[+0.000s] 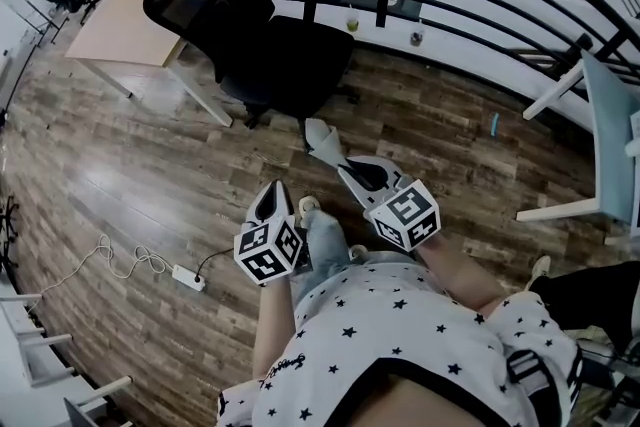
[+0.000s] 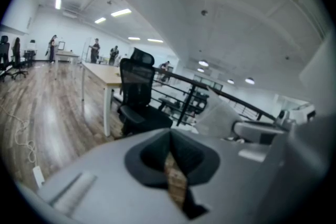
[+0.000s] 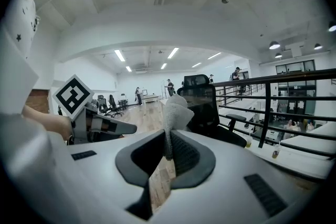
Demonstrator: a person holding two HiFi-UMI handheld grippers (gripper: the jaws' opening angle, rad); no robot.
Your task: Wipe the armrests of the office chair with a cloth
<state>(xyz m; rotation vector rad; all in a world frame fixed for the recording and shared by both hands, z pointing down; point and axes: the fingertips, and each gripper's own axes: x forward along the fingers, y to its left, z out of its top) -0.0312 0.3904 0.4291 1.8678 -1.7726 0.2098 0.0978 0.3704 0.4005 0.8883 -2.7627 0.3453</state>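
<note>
the left gripper was held low before the body, jaws pressed together with nothing between them. just beside it, the right gripper pointed further forward, its jaws clamped on a cloth; both forearms were bare.

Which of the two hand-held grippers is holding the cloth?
The right hand-held gripper: its jaws are shut on the grey cloth. The left hand-held gripper is shut on nothing.

Pale grey cloth, crumpled, pinched upright in right gripper. Black office chair stands upright, well apart from the cloth.
</note>
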